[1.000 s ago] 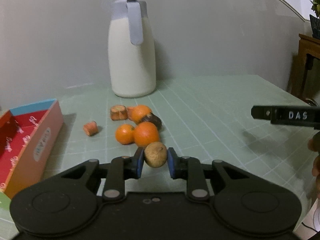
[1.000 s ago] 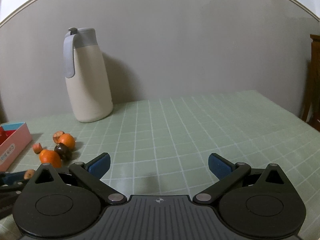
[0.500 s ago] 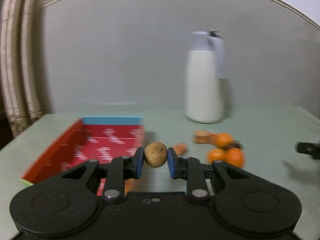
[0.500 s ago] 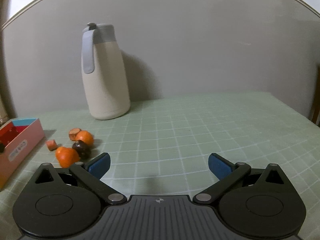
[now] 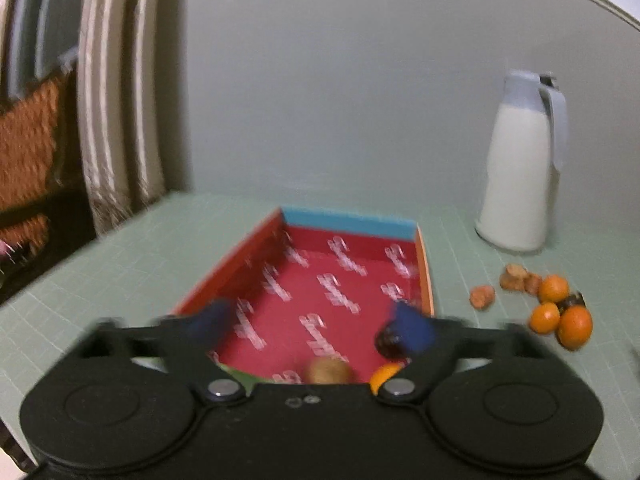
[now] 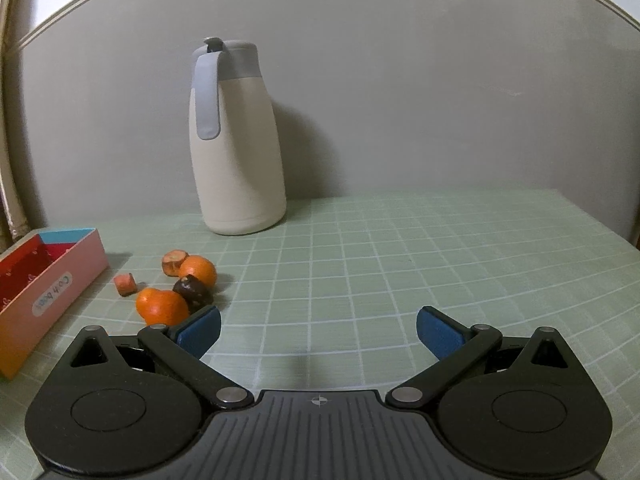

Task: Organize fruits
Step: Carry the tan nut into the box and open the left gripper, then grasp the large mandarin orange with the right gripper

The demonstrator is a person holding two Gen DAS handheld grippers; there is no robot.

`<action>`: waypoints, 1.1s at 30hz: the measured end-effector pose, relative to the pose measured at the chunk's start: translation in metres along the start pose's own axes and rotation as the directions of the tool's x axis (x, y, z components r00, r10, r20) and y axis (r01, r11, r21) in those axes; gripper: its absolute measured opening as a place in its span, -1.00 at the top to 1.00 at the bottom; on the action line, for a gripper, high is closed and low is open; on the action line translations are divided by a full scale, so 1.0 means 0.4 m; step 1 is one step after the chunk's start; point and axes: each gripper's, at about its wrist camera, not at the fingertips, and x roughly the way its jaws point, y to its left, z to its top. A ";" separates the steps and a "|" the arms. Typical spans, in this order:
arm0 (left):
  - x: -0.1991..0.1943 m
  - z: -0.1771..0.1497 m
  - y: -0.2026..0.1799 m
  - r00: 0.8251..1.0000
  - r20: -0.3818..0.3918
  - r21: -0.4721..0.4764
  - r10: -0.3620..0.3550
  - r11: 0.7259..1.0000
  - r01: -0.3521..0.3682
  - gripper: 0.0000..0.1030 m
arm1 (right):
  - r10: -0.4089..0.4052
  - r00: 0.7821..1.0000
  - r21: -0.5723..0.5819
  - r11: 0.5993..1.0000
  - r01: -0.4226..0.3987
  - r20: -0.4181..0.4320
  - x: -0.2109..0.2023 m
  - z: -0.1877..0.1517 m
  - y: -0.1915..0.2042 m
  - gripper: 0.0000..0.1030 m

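Observation:
My left gripper is open above the near end of the red box. The brown round fruit lies loose below it in the box, next to a dark fruit and an orange. More oranges and brown pieces lie on the table right of the box. My right gripper is open and empty above the table, with oranges, a dark fruit and cut pieces at its left. The box shows in the right wrist view too.
A tall white jug with a grey lid stands at the back by the wall; it also shows in the left wrist view. Curtains hang left of the green checked table.
My left gripper swung left from the fruit pile to over the red box, opened and let go of the brown fruit, which now lies in the box. My right gripper shifted slightly.

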 end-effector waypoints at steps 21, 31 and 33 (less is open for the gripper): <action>-0.037 -0.006 0.096 0.988 0.046 -0.033 0.149 0.988 -0.148 -0.87 | 0.082 0.996 -0.052 0.995 -0.083 -0.018 0.030 0.001 0.097 -0.99; -0.046 -0.037 0.135 0.989 0.022 0.048 0.147 0.988 -0.148 -0.87 | 0.146 0.987 -0.117 0.981 -0.153 -0.064 0.109 -0.004 0.214 -0.32; -0.045 -0.041 0.148 0.989 0.014 0.051 0.150 0.987 -0.151 -0.87 | 0.151 0.986 -0.128 0.979 -0.160 -0.072 0.119 -0.008 0.231 -0.26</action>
